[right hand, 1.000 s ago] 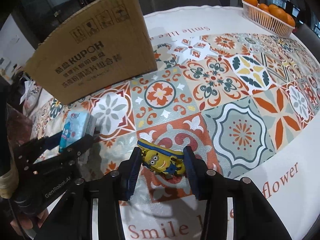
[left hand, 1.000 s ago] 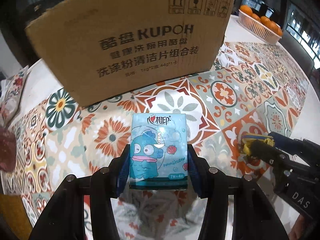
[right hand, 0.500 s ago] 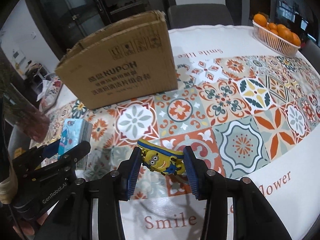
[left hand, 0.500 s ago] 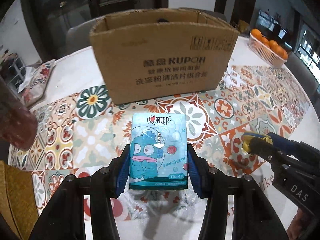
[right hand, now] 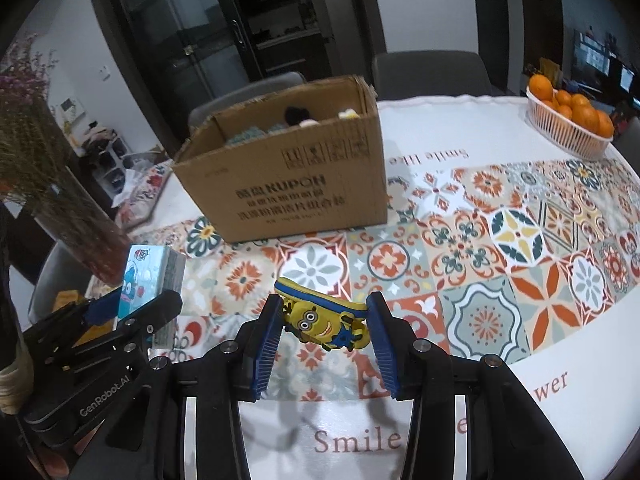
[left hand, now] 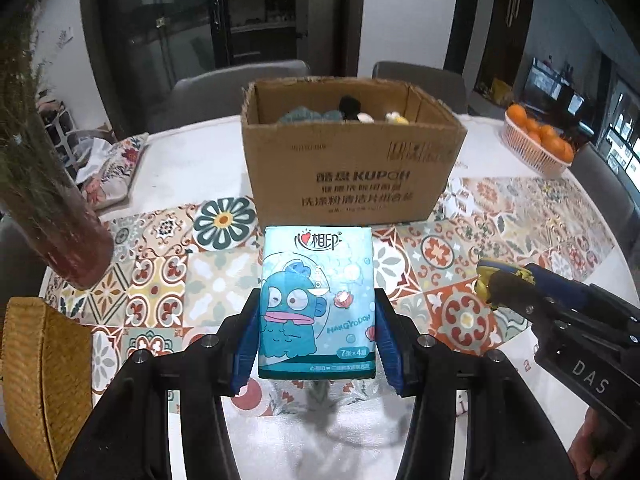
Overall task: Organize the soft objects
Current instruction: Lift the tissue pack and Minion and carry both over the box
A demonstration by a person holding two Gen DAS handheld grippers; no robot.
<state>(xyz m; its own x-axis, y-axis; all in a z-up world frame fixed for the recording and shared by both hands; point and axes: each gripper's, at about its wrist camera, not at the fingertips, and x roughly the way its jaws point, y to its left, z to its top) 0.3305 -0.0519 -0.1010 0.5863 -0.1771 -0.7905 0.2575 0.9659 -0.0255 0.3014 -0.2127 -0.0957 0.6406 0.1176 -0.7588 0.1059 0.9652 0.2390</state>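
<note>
My left gripper (left hand: 316,320) is shut on a light-blue tissue pack (left hand: 316,304) with a cartoon fish, lifted above the patterned tablecloth. In the right wrist view the same tissue pack (right hand: 150,280) shows at the left in the left gripper (right hand: 136,304). My right gripper (right hand: 322,320) is shut on a small yellow minion pouch (right hand: 322,320) with a blue zip edge, also off the table. The pouch (left hand: 486,280) peeks out of the right gripper (left hand: 496,284) in the left wrist view. Ahead stands an open cardboard box (left hand: 352,176) (right hand: 288,184) holding several soft items.
A basket of oranges (right hand: 568,120) (left hand: 536,140) sits at the far right of the table (right hand: 560,360). A vase of dried flowers (left hand: 48,208) (right hand: 52,208) stands at the left, a floral cloth pouch (left hand: 116,168) behind it, a woven item (left hand: 44,376) at the near left. Chairs stand behind the table.
Both grippers have risen with their loads still gripped. The box now looks smaller and farther, and its open top with the items inside has come into sight.
</note>
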